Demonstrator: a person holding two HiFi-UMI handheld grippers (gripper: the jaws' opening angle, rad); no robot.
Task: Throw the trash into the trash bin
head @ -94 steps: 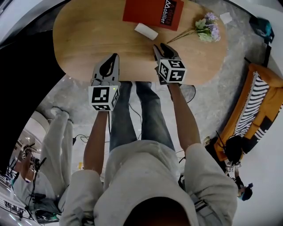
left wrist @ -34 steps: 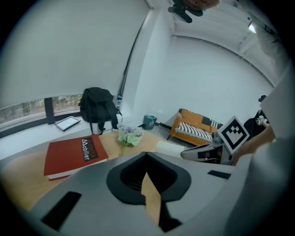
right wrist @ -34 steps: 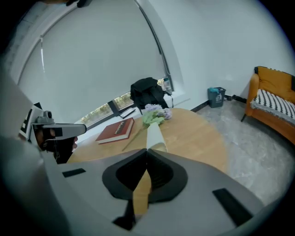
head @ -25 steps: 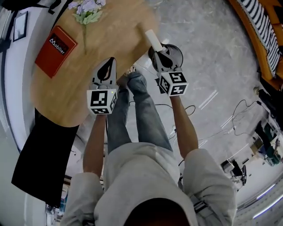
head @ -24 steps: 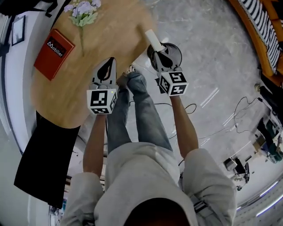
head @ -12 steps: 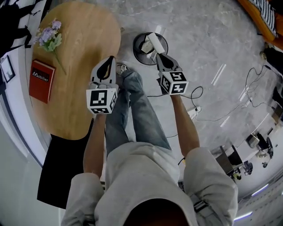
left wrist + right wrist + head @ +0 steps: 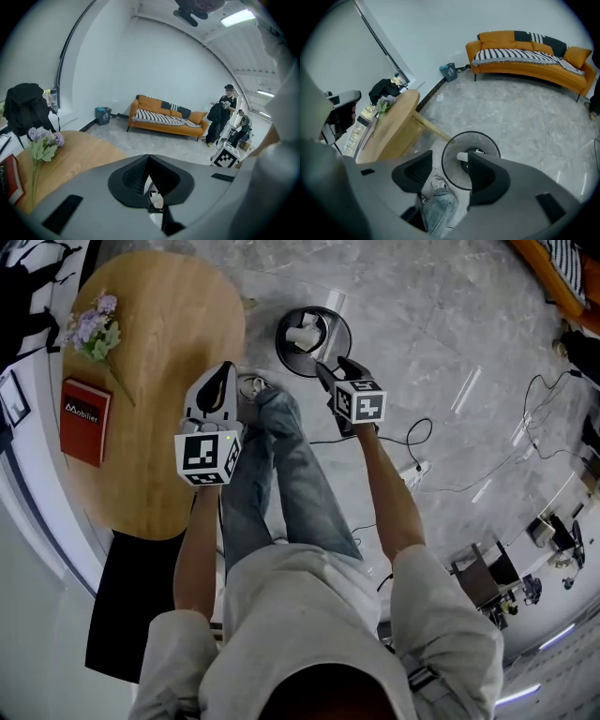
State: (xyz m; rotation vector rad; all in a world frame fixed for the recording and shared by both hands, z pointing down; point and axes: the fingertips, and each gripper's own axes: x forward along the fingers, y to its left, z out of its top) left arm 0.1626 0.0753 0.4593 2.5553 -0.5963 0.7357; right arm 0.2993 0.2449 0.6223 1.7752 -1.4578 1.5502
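Entry: disposal step, at the point of release. Right gripper (image 7: pixel 449 163): jaws had just been opening and stood apart with nothing between them, tilted down just on the near side of the trash bin (image 7: pixel 330 326), which stood on the floor (image 7: pixel 441 324). Trash (image 7: pixel 302 334): a white piece inside the bin's rim; whether settled or dropping could not be told. Left gripper (image 7: pixel 225 376): jaws closed together, empty, seen over the right edge of the desk (image 7: pixel 159 456). Hazards, as judged: (1) the piece looked light and might catch the rim or bounce out if let go off-centre; (2) the right gripper hung close to the near rim, so a further dip or careless pull-back could knock the bin, which looked light, and tip it; (3) a cable (image 7: pixel 422 421) lay on the floor right of the person's legs and could snag a foot on turning away; (4) the left gripper could strike the desk's edge on that turn. Flowers (image 7: pixel 92 326) and a red book (image 7: pixel 82 409) lay on the desk, well apart from the bin.
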